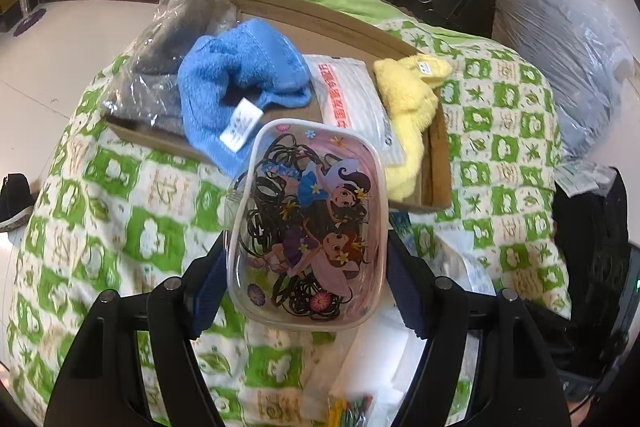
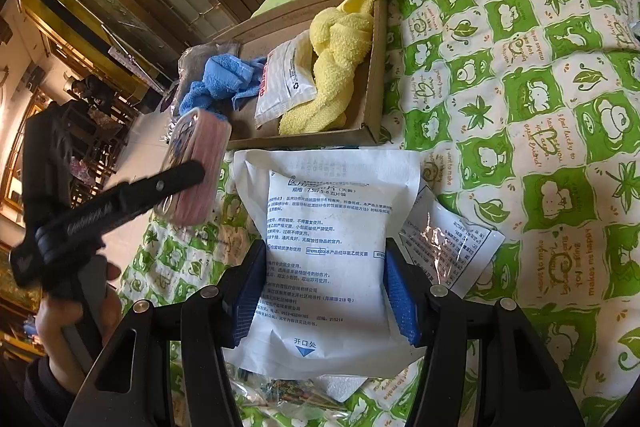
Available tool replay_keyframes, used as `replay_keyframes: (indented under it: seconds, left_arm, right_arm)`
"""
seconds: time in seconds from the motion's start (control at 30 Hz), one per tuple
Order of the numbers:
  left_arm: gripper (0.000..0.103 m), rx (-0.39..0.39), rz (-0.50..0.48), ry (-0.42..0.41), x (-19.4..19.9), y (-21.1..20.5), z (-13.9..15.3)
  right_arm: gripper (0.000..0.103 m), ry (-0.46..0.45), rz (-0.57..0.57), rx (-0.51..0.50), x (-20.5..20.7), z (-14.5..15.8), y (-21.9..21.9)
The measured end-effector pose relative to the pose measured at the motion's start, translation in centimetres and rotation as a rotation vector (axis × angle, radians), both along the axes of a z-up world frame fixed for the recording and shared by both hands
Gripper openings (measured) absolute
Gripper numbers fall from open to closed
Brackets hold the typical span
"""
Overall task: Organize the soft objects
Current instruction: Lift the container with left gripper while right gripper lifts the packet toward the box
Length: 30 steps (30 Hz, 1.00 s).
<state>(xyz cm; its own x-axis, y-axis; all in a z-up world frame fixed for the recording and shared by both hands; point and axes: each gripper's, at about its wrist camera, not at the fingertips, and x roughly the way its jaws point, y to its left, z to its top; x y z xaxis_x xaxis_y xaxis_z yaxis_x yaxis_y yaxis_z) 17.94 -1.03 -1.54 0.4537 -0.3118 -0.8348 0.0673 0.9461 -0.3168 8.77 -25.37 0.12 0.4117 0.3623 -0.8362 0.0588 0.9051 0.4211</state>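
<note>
Clear plastic, printed with cartoon girls, fills the middle of the left wrist view: one pouch (image 1: 308,227) packed with black hair ties, gripped between the two fingers of the left gripper (image 1: 306,287), whose blue pads press its sides. It hangs over the green-and-white quilt (image 1: 108,227), just short of the one cardboard tray (image 1: 438,163). In the tray lie four things: one grey bagged cloth (image 1: 160,67), one blue towel (image 1: 236,83), one white sachet (image 1: 352,95) and one yellow towel (image 1: 408,107). The pouch hides the tray's near edge.

From the right wrist view, the right gripper (image 2: 324,299) has its fingers closed on one white gauze packet (image 2: 328,247) lying on the quilt (image 2: 520,107). A second, shiny packet (image 2: 452,247) peeks from under it, mostly covered. The same tray (image 2: 372,99) lies beyond. The left gripper (image 2: 192,171) shows at the left, blurred, with the pouch (image 2: 200,163) edge-on. A hand (image 2: 68,311) holds it. Below the packet sits what may be a bag of coloured bits (image 2: 288,395), cut off.
</note>
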Motion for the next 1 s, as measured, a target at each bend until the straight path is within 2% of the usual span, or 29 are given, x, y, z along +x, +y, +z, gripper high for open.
replay_keyframes:
  seconds: [0.27,0.43,0.7,0.83,1.0]
  left_arm:
    - [0.072,-0.019,0.018,0.027,2.6,0.6,-0.5]
    - [0.072,-0.058,0.025,0.086,4.7,0.5,-1.5]
    - [0.072,-0.053,0.028,0.106,6.5,0.6,-1.4]
    - [0.072,-0.099,0.048,0.17,7.2,1.0,-0.9]
    - [0.072,-0.049,0.0,0.182,8.4,-0.4,0.2]
  right_arm:
    - [0.056,-0.006,0.006,0.018,0.6,-0.1,0.0]
    - [0.056,-0.002,0.01,0.023,0.9,-0.4,0.0]
    - [0.056,0.003,0.008,0.025,2.0,-0.7,0.1]
    - [0.056,-0.011,0.011,0.026,2.2,-0.3,0.2]
    - [0.056,-0.015,0.008,0.032,2.2,-0.2,0.1]
